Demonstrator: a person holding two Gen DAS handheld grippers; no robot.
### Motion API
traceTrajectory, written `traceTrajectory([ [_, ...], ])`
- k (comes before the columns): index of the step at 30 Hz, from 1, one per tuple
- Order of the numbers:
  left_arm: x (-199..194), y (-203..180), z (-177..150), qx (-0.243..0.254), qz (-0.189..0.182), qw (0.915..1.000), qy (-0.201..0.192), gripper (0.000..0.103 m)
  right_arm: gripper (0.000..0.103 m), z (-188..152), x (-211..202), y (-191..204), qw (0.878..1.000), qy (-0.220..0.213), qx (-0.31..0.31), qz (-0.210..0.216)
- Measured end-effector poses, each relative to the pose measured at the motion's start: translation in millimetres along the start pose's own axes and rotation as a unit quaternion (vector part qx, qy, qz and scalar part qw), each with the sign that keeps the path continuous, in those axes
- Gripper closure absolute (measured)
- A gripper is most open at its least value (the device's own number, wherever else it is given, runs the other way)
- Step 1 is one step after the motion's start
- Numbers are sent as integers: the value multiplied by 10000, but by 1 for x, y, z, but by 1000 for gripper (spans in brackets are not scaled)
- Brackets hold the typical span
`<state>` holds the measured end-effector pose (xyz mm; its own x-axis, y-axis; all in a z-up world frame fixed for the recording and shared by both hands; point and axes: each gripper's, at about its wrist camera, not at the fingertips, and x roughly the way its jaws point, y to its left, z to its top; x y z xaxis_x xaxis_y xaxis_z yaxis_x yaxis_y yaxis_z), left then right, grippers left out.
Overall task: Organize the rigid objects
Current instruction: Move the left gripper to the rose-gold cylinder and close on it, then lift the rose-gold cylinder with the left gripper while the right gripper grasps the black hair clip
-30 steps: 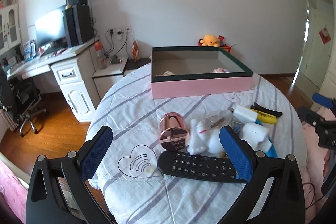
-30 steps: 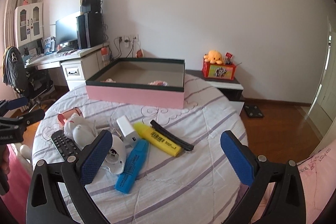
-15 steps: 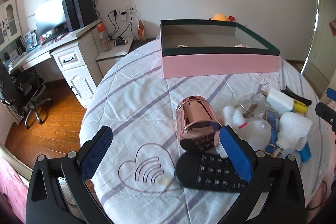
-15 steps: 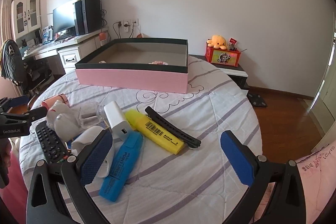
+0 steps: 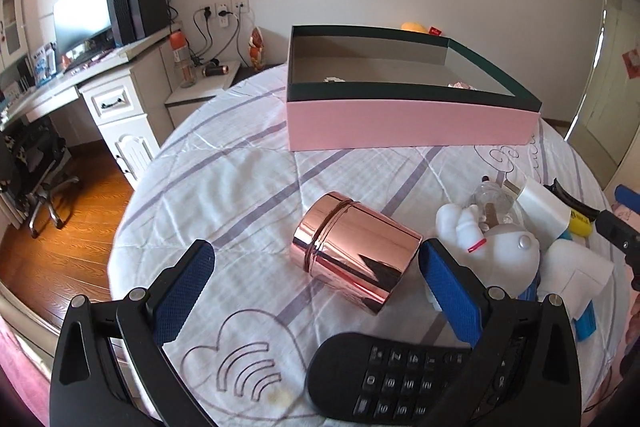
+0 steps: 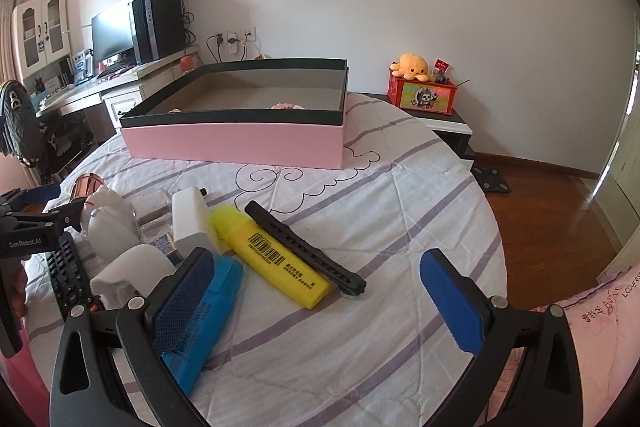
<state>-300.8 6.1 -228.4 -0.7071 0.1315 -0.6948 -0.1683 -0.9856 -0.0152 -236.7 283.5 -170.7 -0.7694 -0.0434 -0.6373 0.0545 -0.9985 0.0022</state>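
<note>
A rose-gold metal tin [image 5: 354,251] lies on its side on the round, cloth-covered table [image 5: 224,155]. My left gripper [image 5: 316,275] is open, its jaws either side of the tin's near end, not touching. A black remote [image 5: 400,379] lies under its right finger. A white figurine [image 5: 500,247] sits right of the tin. My right gripper [image 6: 320,287] is open and empty above a yellow highlighter [image 6: 272,257], a black hair clip [image 6: 304,247] and a blue highlighter [image 6: 204,319]. A pink box [image 6: 236,137] with dark rim stands at the back.
A white charger [image 6: 190,219] and a white plastic piece [image 6: 132,271] lie among the clutter. A desk with a monitor [image 5: 84,15] stands at the left, a nightstand with a red toy box [image 6: 424,95] at the back right. Wooden floor surrounds the table.
My left gripper has moved forward and down toward the tin, which now lies between its jaws. My right gripper has moved closer to the highlighters and hair clip.
</note>
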Motion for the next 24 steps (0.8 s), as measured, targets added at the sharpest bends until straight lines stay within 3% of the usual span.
traceTrajectory([
  [6, 13, -1, 4, 21, -219, 9997, 50, 5, 0, -1, 5, -4, 10000, 36, 67, 9],
  [9, 17, -2, 5, 33, -419, 9991, 68, 30, 0, -2, 7, -6, 9999, 64, 97, 3],
  [10, 19, -3, 4, 56, -471, 9988, 117, 43, 0, -2, 8, -7, 9999, 62, 101, -5],
  [11, 20, -3, 4, 85, -488, 9987, 154, 47, 0, -2, 8, -7, 9999, 68, 108, -17],
  [15, 19, -4, 2, 94, -456, 9988, 127, 47, 0, -3, 8, -8, 9999, 72, 114, -37],
  [24, 2, 7, -12, 126, 267, 9995, 115, 47, 0, -3, 17, -17, 9995, 210, -75, -234],
])
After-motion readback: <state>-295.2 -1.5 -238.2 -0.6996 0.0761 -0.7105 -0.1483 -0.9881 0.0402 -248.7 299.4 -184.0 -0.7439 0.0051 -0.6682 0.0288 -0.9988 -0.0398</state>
